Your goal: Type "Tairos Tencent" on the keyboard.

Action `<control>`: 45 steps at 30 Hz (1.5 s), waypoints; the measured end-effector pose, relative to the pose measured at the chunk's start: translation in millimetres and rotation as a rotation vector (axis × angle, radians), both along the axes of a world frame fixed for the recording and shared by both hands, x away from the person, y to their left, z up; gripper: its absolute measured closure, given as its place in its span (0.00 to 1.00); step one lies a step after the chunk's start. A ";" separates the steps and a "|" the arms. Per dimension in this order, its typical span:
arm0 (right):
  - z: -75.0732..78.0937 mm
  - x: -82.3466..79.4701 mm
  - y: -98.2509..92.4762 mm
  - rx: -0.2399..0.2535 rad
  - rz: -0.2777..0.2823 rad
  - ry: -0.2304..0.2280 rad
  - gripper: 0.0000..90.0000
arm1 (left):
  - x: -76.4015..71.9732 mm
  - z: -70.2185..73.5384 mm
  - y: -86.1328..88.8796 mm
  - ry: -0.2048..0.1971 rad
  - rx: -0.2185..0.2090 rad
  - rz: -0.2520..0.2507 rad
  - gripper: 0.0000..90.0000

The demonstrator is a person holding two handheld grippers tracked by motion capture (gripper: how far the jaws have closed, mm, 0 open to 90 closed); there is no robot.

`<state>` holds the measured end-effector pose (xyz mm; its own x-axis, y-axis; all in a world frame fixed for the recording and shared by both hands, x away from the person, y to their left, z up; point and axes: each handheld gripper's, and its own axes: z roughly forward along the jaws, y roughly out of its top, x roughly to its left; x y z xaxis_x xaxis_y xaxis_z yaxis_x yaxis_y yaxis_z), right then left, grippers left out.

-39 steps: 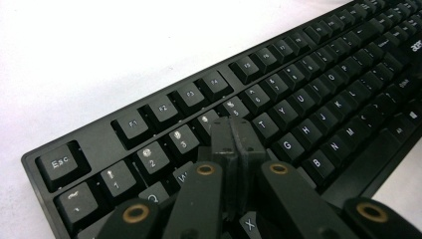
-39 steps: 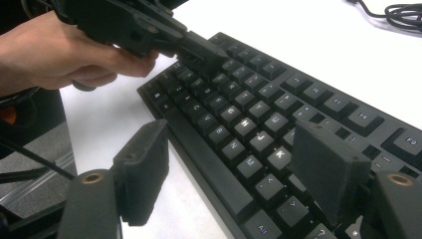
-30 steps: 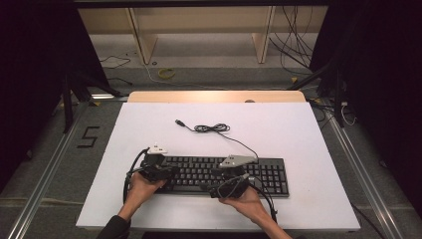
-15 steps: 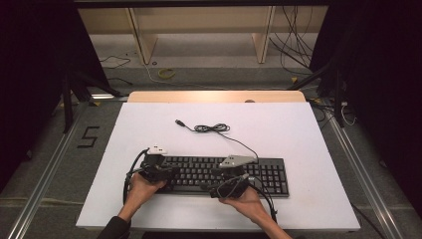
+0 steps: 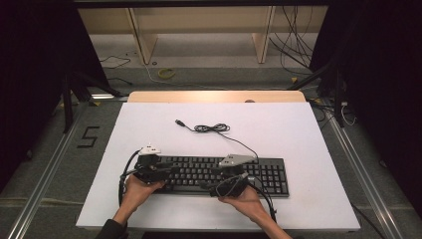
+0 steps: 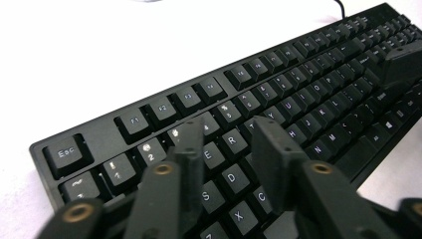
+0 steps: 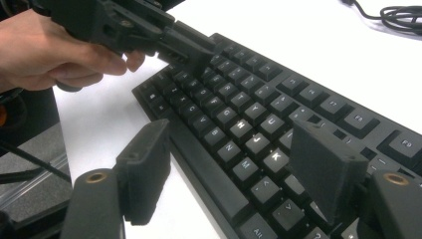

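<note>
The keyboard (image 5: 224, 174) lies flat on the white table (image 5: 298, 134), toward the table's near edge. Its long axis runs left to right as the high view shows it, parallel to that near edge. The Esc key row is at its left end and the number pad at its right end. Its cable (image 5: 214, 128) leaves the far edge and coils on the table beyond the keyboard.

The left gripper (image 5: 164, 171) is held over the keyboard's left end, pointing along the key rows toward the right end. Its jaws have just been opening; they stand apart above the letter keys with nothing clamped between them.

The right gripper (image 5: 224, 180) sits at the keyboard's near edge, around mid-length. Its jaws are spread wide, straddling that front edge without pressing on it. Both forearms enter from the near side.
</note>
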<state>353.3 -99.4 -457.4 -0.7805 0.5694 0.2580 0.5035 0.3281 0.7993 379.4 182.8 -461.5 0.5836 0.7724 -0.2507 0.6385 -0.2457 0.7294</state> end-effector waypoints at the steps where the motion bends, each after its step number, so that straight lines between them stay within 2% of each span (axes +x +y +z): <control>1: 0.1 0.3 0.7 -0.002 -0.001 -0.003 0.39 | -0.9 0.0 0.7 0.001 -0.007 0.004 0.67; 4: 0.1 1.0 2.4 -0.010 0.000 -0.006 0.42 | -3.8 0.1 3.2 -0.001 -0.019 0.006 0.61; 10: -1.4 3.5 6.0 -0.029 -0.005 -0.003 0.56 | -9.4 1.7 8.1 -0.032 -0.057 0.020 0.53; 23: -5.2 8.7 18.5 -0.054 0.017 0.011 0.82 | -21.0 2.1 16.2 -0.073 -0.108 0.034 0.43; 31: -8.5 11.8 24.8 -0.083 0.023 0.013 0.95 | -27.7 2.6 20.2 -0.093 -0.121 0.046 0.40; 35: -10.8 14.4 25.9 -0.092 0.017 0.016 1.00 | -30.4 2.5 21.0 -0.098 -0.119 0.041 0.39; 45: -16.3 17.1 31.2 -0.125 0.017 0.022 1.00 | -33.5 0.5 23.2 -0.096 -0.123 0.047 0.38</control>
<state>370.4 -68.3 -473.7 -0.7856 0.5846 0.2028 0.5136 0.4331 0.7407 345.9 206.0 -461.0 0.5731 0.7666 -0.2896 0.5730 -0.1221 0.8104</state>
